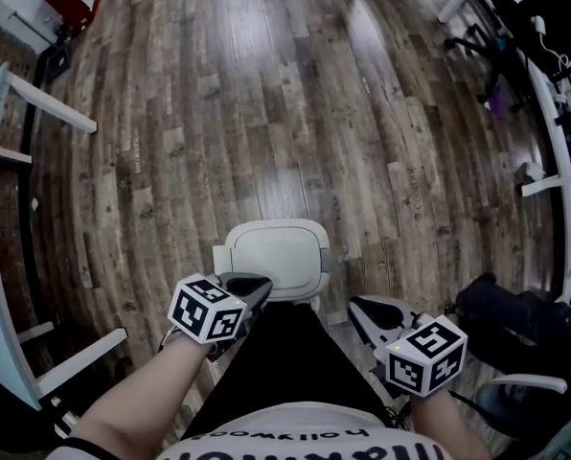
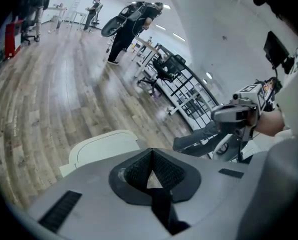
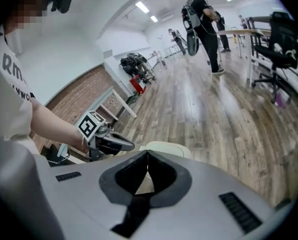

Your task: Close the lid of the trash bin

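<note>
Located the trash bin (image 1: 276,257) on the wood floor (image 1: 266,84) just ahead of both claw tips, a little nearer the left claw (image 1: 254,288) than the right claw (image 1: 362,312). Found its lid (image 1: 278,253) lying flat and level with the rim on every visible side. Judged it already down, or very nearly so; unable to confirm full seating from above.

Observed no contact with the bin by either claw, both hanging short of it and above it.

Checked the left claw in its own view: closed tip to tip, only a small triangular gap behind the tips, nothing gripped. Checked the right claw likewise: tips meeting, nothing between.

Judged the closed tips suited to the job, giving 1 blunt point for pressing a lid down rather than pinching it. Noted the 2 claws carried either side of the person's black garment (image 1: 285,362), aimed forward at the bin; probably a rest posture.

Recorded a white table frame (image 1: 46,103) well outside the left claw and an office chair (image 3: 281,31) far beyond the right claw.

Recommend a light press on the lid's near edge to verify closure.
</note>
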